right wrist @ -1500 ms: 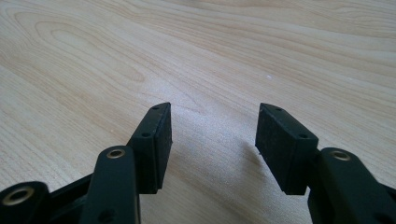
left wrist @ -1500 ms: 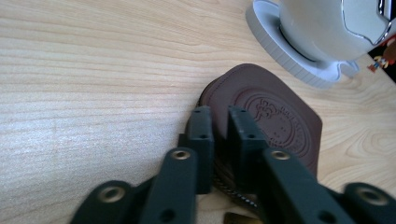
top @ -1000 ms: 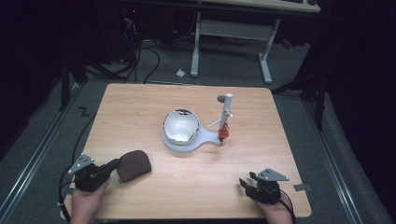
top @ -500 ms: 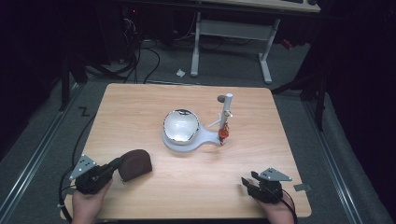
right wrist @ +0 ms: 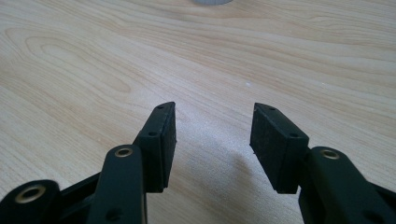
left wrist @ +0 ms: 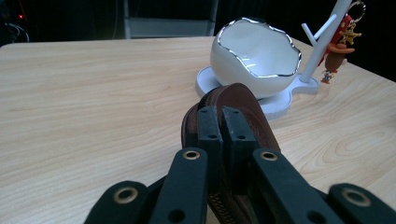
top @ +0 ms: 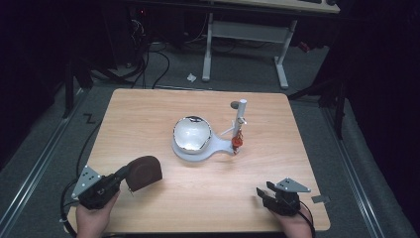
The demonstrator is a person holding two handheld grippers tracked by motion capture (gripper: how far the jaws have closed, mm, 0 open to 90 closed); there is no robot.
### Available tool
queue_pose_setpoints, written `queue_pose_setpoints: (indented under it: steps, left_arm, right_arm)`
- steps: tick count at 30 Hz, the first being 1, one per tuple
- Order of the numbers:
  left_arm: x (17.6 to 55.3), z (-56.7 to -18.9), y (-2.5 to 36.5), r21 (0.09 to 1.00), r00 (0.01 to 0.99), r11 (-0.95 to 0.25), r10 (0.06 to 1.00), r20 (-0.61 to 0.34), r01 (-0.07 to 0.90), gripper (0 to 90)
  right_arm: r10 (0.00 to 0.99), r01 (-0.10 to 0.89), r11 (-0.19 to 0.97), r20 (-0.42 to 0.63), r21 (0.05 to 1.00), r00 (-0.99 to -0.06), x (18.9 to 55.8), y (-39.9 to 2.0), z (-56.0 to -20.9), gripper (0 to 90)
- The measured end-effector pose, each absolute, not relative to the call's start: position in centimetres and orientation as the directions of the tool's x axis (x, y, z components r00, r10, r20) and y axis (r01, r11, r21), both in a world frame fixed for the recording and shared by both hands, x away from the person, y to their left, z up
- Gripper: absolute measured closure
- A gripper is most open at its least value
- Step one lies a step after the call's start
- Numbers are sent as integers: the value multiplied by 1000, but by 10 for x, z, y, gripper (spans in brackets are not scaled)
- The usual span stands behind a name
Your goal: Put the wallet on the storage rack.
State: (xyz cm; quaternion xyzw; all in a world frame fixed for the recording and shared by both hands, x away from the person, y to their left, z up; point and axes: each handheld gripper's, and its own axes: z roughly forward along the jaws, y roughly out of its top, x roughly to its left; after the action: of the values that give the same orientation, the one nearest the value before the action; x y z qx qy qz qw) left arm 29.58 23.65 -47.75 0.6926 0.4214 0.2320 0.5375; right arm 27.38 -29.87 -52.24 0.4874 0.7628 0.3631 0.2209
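Gripping a brown zipped pouch by its edge, the left gripper has raised it off the table since the earlier high views, where the pouch lay flat on the wood nearer the person. In the left gripper view the two jaws press together on the pouch's zipped seam, with the white bowl directly beyond. The pouch now hangs on the person's side of the bowl, to its left and well apart from it. The bowl sits on a white stand whose post carries a red keyring charm. The right gripper stays low on the person's side of the bowl, to its right; its jaws have just been closing, yet stand apart with nothing between them. Judged from the lift, carrying the pouch toward the bowl seems the likely next step.
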Motion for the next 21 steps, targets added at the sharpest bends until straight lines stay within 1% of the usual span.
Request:
queue_pose_setpoints:
  steps: [11, 16, 21]
  left_arm:
    - [297, -461, 221, 950, 541, -87, 835, -94, 301, 875]
    - [300, -456, 217, 951, 542, -72, 833, -108, 300, 875]
    - [305, -447, 206, 952, 550, -90, 830, -91, 292, 875]
  right_arm:
    - [906, 582, 246, 30, 775, -423, 274, -302, -522, 517]
    - [903, 577, 244, 34, 779, -428, 273, -303, -521, 523]
    - [900, 569, 246, 32, 785, -434, 274, -304, -520, 525]
